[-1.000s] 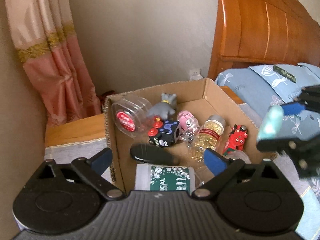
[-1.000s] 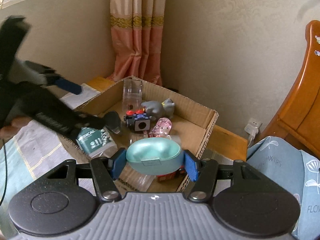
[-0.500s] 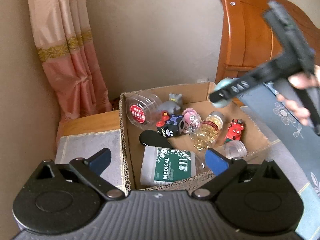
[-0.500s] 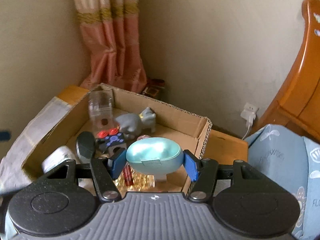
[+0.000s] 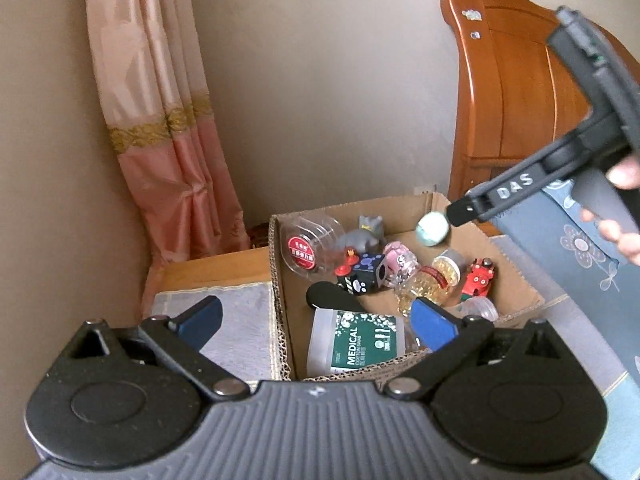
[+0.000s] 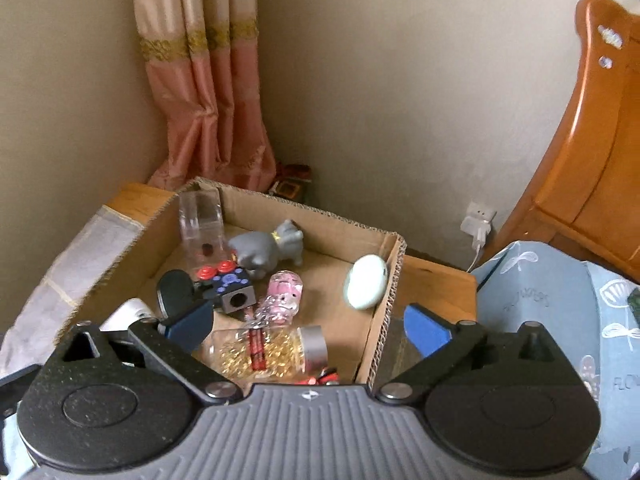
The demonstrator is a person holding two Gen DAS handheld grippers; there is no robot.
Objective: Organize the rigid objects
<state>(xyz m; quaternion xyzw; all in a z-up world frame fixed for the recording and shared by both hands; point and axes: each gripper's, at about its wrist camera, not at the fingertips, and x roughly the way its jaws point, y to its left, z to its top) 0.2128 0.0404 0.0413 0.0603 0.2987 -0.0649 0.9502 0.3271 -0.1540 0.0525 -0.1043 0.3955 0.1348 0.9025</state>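
Left wrist view: left gripper [image 5: 316,322] jaws spread wide, nothing between the blue pads; it hangs over the near edge of the open brown cardboard box [image 5: 516,276]. Nearest item inside is a clear tub with a green label reading "MEDICAL COTTON SWABS" [image 5: 358,342], lying on its side. Behind it, a flat black oval piece [image 5: 332,300], a dark blue cube with lilac dots and red knobs [image 5: 366,276], a clear round jar with a red printed lid [image 5: 308,246] (characters too small to read), a grey rubber cat figure [image 5: 362,236], a pink pig trinket [image 5: 398,258], a clear bottle of gold beads [image 5: 432,282] and a red toy vehicle [image 5: 478,278].

Right gripper [image 5: 456,212] enters from the right, above the box; its arm is lettered "DAS". The pale mint egg-shaped case [image 5: 433,229] sits just at its tip, over the far right part of the box.

Right wrist view: right gripper [image 6: 308,324] jaws wide apart, holding nothing. The mint case [image 6: 366,287] is clear of both pads, tilted, against the inner face of the right box wall [image 6: 384,312]; whether it rests on the floor of the box cannot be told. Gold-bead bottle [image 6: 272,350] lies on its side close under the gripper.
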